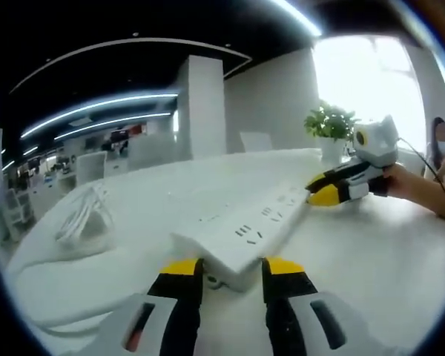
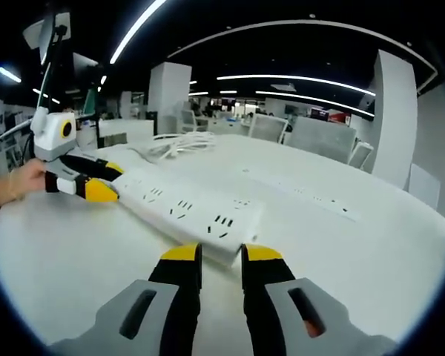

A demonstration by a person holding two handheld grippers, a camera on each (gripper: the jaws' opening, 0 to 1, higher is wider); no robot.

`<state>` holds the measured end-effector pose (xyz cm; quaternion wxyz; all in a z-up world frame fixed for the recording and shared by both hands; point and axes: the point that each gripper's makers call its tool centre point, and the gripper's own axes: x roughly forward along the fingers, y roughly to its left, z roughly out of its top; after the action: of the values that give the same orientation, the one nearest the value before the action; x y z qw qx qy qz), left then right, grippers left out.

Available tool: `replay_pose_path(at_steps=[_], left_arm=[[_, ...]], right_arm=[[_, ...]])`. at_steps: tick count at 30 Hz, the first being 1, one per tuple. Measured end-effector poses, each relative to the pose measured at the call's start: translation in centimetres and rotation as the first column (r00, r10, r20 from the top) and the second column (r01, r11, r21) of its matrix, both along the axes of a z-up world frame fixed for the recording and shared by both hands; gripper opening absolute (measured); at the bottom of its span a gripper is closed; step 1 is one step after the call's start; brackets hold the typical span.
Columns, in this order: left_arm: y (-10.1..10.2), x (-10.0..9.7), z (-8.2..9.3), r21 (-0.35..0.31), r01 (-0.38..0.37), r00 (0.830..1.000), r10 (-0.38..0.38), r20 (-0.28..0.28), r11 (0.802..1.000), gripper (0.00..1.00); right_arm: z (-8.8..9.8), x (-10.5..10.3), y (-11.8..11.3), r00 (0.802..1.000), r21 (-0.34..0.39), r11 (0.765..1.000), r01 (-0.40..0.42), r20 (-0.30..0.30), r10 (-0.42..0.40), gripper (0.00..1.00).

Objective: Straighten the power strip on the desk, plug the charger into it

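Stiff, light power strip point(image 1: 241, 233) (likely slippery on the bench point(image 1: 371, 259)) is best taken at its ends, where left claw point(image 1: 231, 268) and right claw point(image 2: 221, 255) sit spread.

Setting: an open-plan office. A large white desk point(image 2: 371, 245) is stretching across both views, with socket outlets sitting flush in its top at about 3 o'clock in the right gripper view. Long strip lights point(image 1: 96, 111) are running across a dark ceiling at 10 to 11 o'clock in the left gripper view. White square columns point(image 1: 205, 104) are standing behind the desk at 12 o'clock. Office chairs point(image 2: 268, 127) are lining the far edge. Rows of workstations are receding at 9 o'clock. A potted plant point(image 1: 331, 126) is sitting by a bright window point(image 1: 363, 74) at 2 o'clock.
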<state>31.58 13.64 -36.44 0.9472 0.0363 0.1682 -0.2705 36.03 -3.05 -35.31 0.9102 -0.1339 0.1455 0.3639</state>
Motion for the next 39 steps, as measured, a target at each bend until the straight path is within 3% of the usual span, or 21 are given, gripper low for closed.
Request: replay_pose_path(at_steps=[22, 39], left_arm=[[-0.8, -2.0, 0.0, 0.014, 0.037, 0.999, -0.037, -0.037, 0.999, 0.31], [-1.6, -4.3, -0.2, 0.063, 0.085, 0.996, -0.083, -0.031, 0.994, 0.26]], right_arm=[[-0.1, -3.3, -1.3, 1.000, -0.041, 0.999, 0.011, 0.011, -0.010, 0.19], [0.1, -5.5, -2.2, 1.000, -0.015, 1.000, 0.010, 0.004, -0.010, 0.19]])
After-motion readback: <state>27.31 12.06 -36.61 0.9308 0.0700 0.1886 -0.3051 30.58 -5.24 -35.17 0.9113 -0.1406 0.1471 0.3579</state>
